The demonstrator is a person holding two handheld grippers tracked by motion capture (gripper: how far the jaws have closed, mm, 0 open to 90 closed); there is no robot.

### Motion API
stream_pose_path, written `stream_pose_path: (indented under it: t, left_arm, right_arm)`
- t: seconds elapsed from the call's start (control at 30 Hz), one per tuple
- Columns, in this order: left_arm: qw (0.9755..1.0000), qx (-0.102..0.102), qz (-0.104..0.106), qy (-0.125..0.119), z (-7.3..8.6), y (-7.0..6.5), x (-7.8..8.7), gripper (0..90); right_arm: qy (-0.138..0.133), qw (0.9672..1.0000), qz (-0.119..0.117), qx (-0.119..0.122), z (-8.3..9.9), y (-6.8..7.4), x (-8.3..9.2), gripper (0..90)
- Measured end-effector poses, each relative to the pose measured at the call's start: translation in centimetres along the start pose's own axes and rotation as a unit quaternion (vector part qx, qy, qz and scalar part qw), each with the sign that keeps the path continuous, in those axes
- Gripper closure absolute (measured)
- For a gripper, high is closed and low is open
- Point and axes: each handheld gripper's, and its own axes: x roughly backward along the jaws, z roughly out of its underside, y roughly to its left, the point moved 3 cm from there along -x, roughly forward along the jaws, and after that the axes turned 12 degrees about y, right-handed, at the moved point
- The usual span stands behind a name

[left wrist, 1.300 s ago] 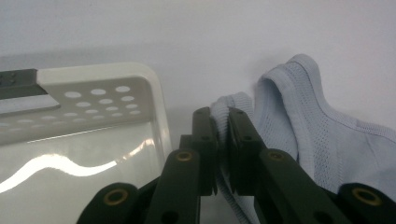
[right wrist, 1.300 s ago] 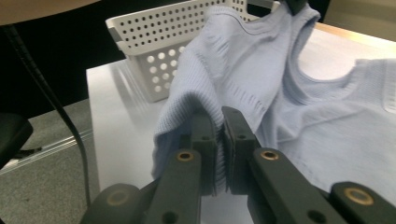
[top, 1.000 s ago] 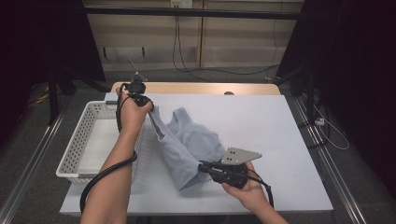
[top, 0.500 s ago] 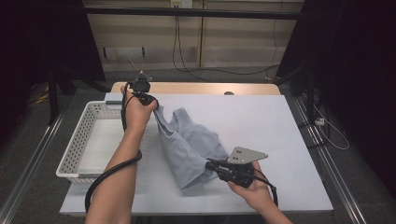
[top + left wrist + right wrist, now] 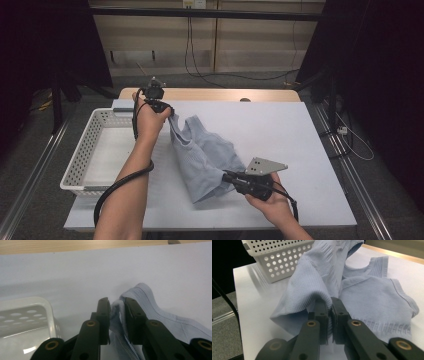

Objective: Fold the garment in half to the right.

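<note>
White table (image 5: 300, 150), pale blue garment (image 5: 205, 155) on it, white perforated basket (image 5: 85, 155) at left edge

Left hand-held gripper (image 5: 117, 308) jaws just opening, light-blue top's (image 5: 205, 155) strap between them

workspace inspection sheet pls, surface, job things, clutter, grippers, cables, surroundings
surface: white table top, wooden strip along its far edge
job's things: light blue knit top lies crumpled at mid table; white perforated basket at the left, nothing seen in it
clutter: nothing seen
grippers: left gripper has just been opening, a ribbed edge between its jaws; right gripper shut on the top's hem
cables: black cable loops under the left forearm
surroundings: dark curtains, floor cables behind
</note>
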Motion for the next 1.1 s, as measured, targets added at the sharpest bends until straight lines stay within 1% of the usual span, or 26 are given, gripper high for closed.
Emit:
stream_pose_path:
  t: [0.07,0.13,0.4,0.73,0.93,0.97,1.07,1.1]
  left_arm:
    - [1.0,-0.001,0.004,-0.003,0.0,0.0,-0.2,74.2]
    - [1.0,-0.004,0.006,-0.001,0.0,-0.1,-0.4,74.0]
    - [1.0,-0.004,0.009,0.0,-0.5,-0.2,-0.9,73.3]
    - [0.9998,-0.015,0.015,-0.005,-1.2,-0.9,-1.3,71.3]
    - [0.9996,-0.023,0.017,-0.003,-1.7,-1.6,-1.7,71.3]
    - [0.9996,-0.022,0.018,-0.006,-1.8,-1.7,-1.8,70.7]
    - [0.9994,-0.029,0.018,-0.009,-2.0,-2.1,-1.8,68.9]
    - [0.9993,-0.029,0.021,-0.012,-2.1,-2.2,-1.8,68.4]
  right_arm:
    - [0.001,1.0,0.002,-0.002,0.1,-0.1,0.1,85.9]
    - [0.001,1.0,0.004,-0.003,0.1,-0.1,0.1,85.9]
    - [0.002,0.9999,0.008,-0.009,0.3,-0.5,0.1,85.9]
    - [0.004,0.9997,0.015,-0.018,0.8,-0.9,0.4,85.9]
    - [0.006,0.9994,0.024,-0.023,1.2,-1.3,0.7,85.9]
    - [0.007,0.9994,0.026,-0.023,1.3,-1.3,0.8,85.9]
    - [0.01,0.9991,0.033,-0.024,1.6,-1.5,1.0,85.9]
    - [0.01,0.999,0.034,-0.025,1.7,-1.5,1.1,85.9]
